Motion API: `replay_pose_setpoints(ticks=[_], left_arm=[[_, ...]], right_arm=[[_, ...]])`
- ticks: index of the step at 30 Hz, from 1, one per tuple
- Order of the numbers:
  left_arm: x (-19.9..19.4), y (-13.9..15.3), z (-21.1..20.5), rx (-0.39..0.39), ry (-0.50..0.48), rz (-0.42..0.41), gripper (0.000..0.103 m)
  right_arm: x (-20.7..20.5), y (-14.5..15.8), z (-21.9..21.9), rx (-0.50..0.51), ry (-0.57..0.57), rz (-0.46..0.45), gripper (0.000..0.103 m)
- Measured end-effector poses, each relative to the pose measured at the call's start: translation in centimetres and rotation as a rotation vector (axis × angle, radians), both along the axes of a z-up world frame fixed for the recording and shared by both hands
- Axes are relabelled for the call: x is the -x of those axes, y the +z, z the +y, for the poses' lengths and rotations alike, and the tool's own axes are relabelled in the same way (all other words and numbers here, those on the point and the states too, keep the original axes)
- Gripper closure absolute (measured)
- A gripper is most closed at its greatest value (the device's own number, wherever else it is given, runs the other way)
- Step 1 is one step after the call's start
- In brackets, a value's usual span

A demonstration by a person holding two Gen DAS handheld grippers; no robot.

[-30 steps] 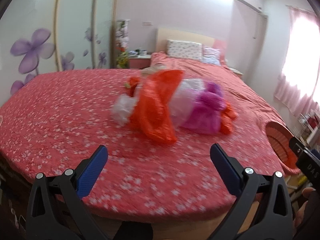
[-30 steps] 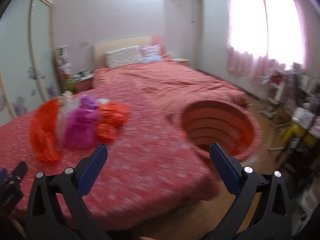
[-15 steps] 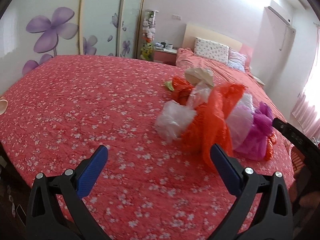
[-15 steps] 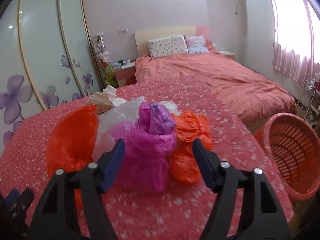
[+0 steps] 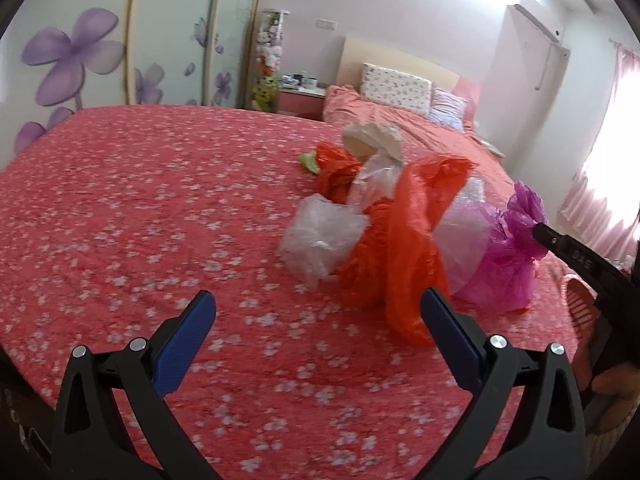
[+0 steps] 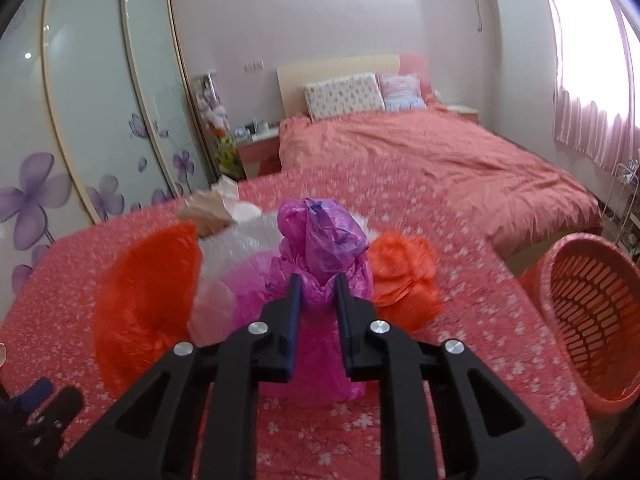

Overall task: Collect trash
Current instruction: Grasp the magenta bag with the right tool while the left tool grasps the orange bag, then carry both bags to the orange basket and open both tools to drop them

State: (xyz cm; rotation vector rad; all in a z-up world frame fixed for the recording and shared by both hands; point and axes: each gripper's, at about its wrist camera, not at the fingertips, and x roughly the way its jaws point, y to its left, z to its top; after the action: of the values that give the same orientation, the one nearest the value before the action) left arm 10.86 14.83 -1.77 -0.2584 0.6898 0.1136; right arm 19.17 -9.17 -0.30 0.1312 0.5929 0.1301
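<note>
Trash bags lie heaped on the bed [image 6: 500, 168], and your right gripper [image 6: 318, 284] is closing on the neck of the magenta bag [image 6: 316, 344] while the left gripper [image 5: 316, 308] hangs spread and empty; next, lift it toward the basket [image 6: 560, 264] beside the bed.

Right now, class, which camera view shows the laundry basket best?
The right wrist view: the orange basket shows its rim, slotted wall and inside, beside the bed. The left wrist view shows only a sliver of it behind the right tool's black body.
</note>
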Motion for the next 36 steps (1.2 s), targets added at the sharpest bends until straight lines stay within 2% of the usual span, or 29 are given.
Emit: replay_pose_setpoints(ticks=[4, 8, 16, 19, 21, 23, 27, 36], left_arm=[[-0.7, 0.6, -1.1, 0.009, -0.045, -0.022, 0.005], [-2.4, 0.9, -2.4, 0.004, -0.091, -0.010, 0.021], [-5.0, 0.7, -3.8, -0.037, -0.110, 0.028, 0.034], [-5.9, 0.3, -4.2, -0.058, -0.123, 0.046, 0.047], [-6.4, -0.1, -4.4, -0.054, -0.136, 0.064, 0.074], [-6.7, -0.3, -4.2, -0.046, -0.134, 0.075, 0.085], [-5.8, 1.0, -3.7, -0.014, -0.150, 0.044, 0.098], [-4.5, 5.5, -5.0, -0.025, -0.160, -0.041, 0.100]], right_arm=[[2.0, 1.7, -1.7, -0.019, -0.014, -0.062, 0.087], [3.3, 2.7, -3.3, -0.038, -0.032, -0.093, 0.087], [5.2, 3.5, -6.5, -0.062, -0.070, -0.119, 0.087], [5.7, 3.9, -7.2, -0.054, -0.085, -0.127, 0.087], [6.1, 3.9, -7.4, -0.034, -0.090, -0.133, 0.087], [6.5, 3.9, -7.7, -0.025, -0.093, -0.133, 0.087], [7.3, 4.3, -8.3, -0.017, -0.109, -0.141, 0.087], [9.4, 6.4, -10.3, -0.025, -0.139, -0.193, 0.087]])
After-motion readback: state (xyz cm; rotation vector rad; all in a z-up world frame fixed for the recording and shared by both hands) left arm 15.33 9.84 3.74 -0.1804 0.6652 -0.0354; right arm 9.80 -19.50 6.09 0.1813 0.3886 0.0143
